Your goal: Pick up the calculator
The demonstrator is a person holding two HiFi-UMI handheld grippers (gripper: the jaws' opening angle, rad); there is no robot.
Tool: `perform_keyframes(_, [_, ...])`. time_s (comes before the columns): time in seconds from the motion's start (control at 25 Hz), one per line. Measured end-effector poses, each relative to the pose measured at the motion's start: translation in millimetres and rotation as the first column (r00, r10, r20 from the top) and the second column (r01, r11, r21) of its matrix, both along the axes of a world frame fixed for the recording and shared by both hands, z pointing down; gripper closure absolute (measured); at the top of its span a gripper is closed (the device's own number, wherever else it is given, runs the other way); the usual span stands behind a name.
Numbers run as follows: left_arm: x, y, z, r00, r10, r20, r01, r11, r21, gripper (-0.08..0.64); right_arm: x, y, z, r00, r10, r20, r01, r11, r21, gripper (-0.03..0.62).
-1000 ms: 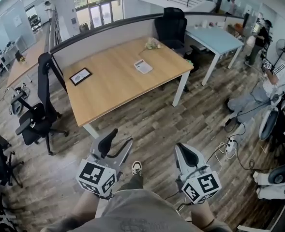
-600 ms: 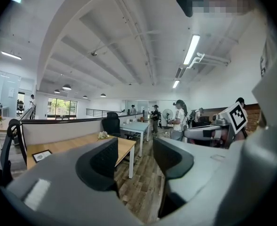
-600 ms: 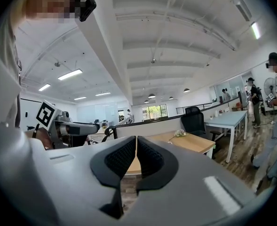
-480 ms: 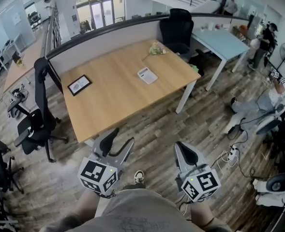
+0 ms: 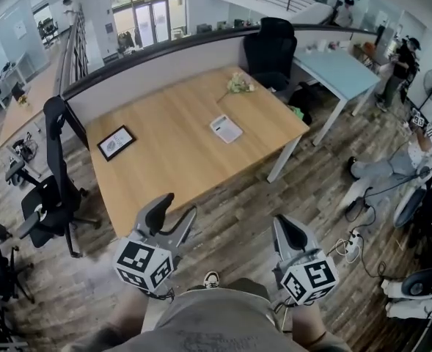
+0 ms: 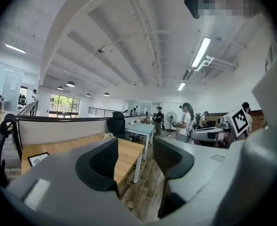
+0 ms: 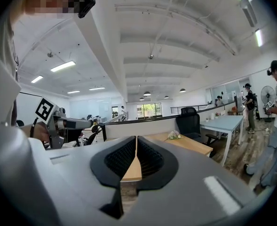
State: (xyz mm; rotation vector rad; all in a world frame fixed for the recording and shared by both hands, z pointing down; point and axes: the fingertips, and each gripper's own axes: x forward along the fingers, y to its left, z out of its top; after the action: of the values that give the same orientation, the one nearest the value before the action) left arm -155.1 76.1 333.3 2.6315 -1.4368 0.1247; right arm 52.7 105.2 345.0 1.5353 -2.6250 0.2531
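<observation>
Open-plan office, wood floor (image 5: 238, 196); pale wooden surface (image 5: 179, 163) backs onto a grey partition (image 5: 164, 64). Calculator (image 5: 226, 129) lies flat on the surface's right half, flowers (image 5: 239, 85) at its far edge, framed picture (image 5: 116, 142) on its left part. Left gripper (image 5: 177, 210) fingers (image 6: 100, 164) wide apart, empty. Right gripper (image 5: 282, 227) fingers pressed together w/ nothing between. Both hang short of the surface's near edge. Calculator shows in head view only; gripper views add ceiling lights (image 6: 201, 53).
</observation>
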Motion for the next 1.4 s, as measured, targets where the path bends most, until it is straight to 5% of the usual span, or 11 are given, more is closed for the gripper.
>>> perform_keyframes(0.24, [1,-33,6,1.000,-0.006,0.029,0.006,1.000,-0.008,0.327,5,-34,7,0.999,-0.003,-0.051,0.003,1.000,0.007,0.572])
perform_keyframes(0.8, [54,-153,5,0.997,0.000,0.072,0.000,1.000,-0.003,0.328,9,-171,10,0.989,-0.145,-0.018,0.146,0.989,0.007,0.572])
perform_keyframes(1.4, [103,-299,17,0.984,-0.145,0.101,0.150,0.988,-0.041,0.328,53,-345,20,0.954,-0.299,0.006,0.299,0.954,-0.036,0.572])
